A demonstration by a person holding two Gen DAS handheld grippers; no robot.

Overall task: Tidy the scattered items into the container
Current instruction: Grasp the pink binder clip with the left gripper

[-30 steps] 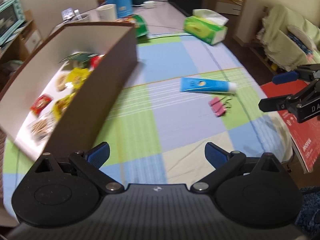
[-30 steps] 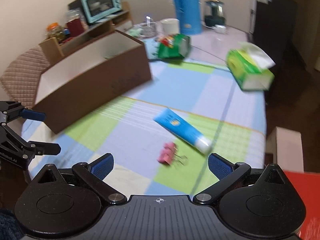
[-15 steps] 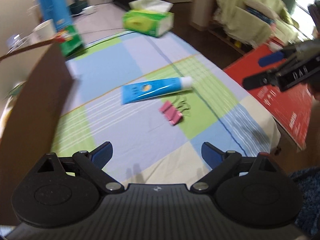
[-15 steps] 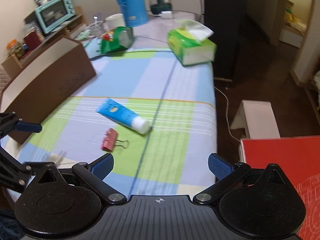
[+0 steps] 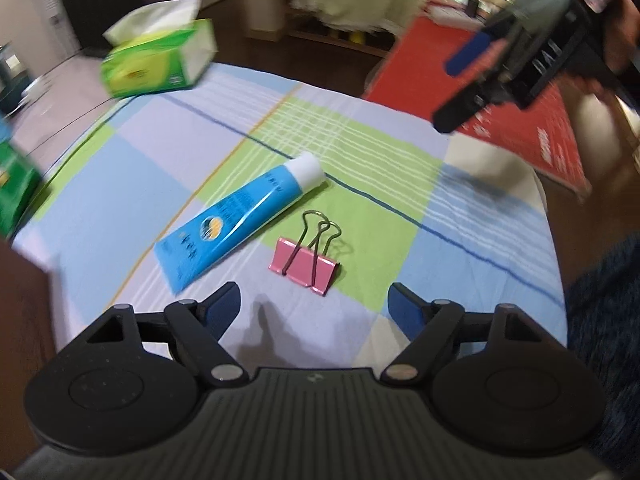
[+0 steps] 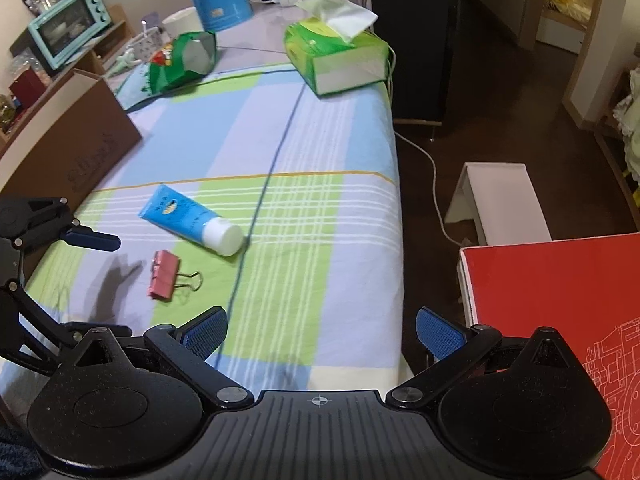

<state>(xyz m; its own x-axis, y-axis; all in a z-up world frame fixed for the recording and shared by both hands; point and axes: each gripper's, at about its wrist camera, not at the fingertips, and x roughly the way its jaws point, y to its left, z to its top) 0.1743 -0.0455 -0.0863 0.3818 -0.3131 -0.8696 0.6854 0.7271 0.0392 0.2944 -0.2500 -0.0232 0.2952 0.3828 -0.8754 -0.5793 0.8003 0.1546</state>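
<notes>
Pink binder clip (image 5: 305, 263) and blue tube (image 5: 240, 220) lie side by side at mid-frame on the checked tabletop (image 5: 120, 168), outside the brown box (image 6: 64, 148) at left, so with left tongs (image 5: 316, 304) and right tongs (image 6: 322, 330) both spread wide and empty, a pickup seems next: left tongs closing on the clip.
</notes>
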